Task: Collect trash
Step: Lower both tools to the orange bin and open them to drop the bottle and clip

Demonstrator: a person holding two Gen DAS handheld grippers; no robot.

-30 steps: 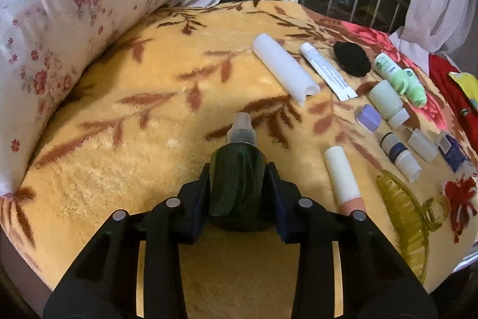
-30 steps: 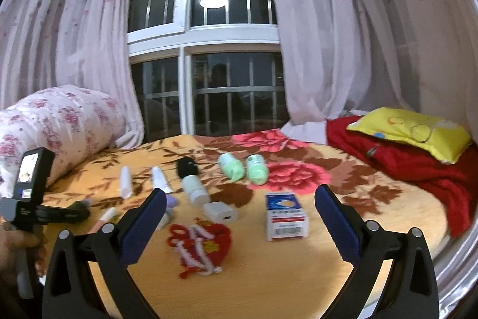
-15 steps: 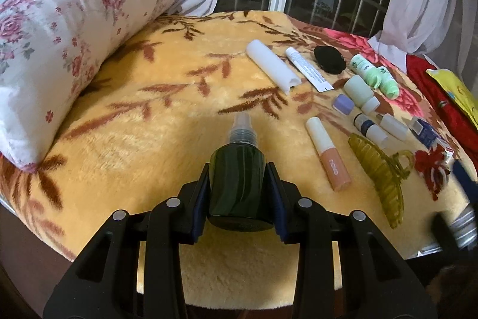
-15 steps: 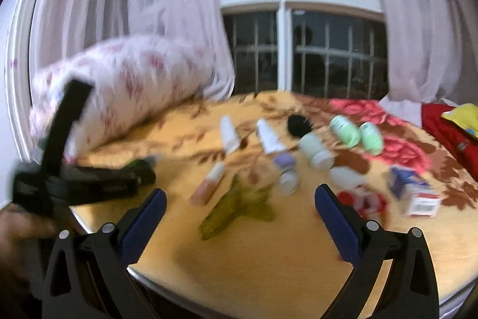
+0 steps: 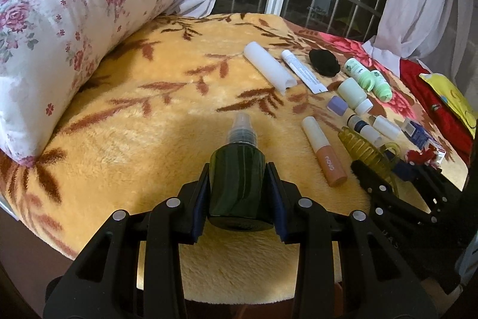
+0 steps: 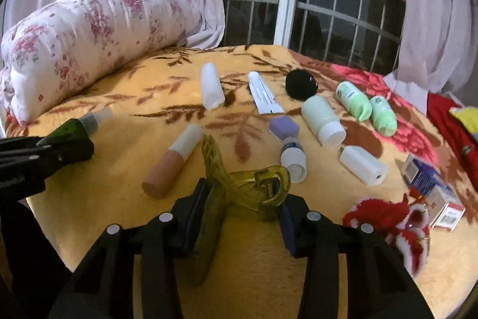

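1. Left gripper (image 5: 237, 196): jaws clamped on both sides of the dark green spray bottle (image 5: 237, 184), clear cap pointing away from the camera, bottle held over the near edge of the yellow blanket (image 5: 143, 139).
2. Right gripper (image 6: 239, 217): jaws spread, straddling the yellow-green hair claw clip (image 6: 236, 178). Left pad sits against the clip's toothed side; right pad just beside the spring end, contact unclear. Not closed on it.
3. Clip lies near the blanket's front edge. Just left of the clip: peach tube with white cap (image 6: 171, 160). Just right: small white-and-blue bottle (image 6: 292, 157).
4. Further right of the clip: red tassel ornament (image 6: 385, 217) and blue box (image 6: 424, 178), close to the right pad's outer side.
5. Beyond the clip: white tube (image 6: 210, 85), printed tube (image 6: 264, 93), black puff (image 6: 300, 85), green bottles (image 6: 366, 106).
6. Open blanket left of the clip up to the floral bolster (image 5: 68, 29).
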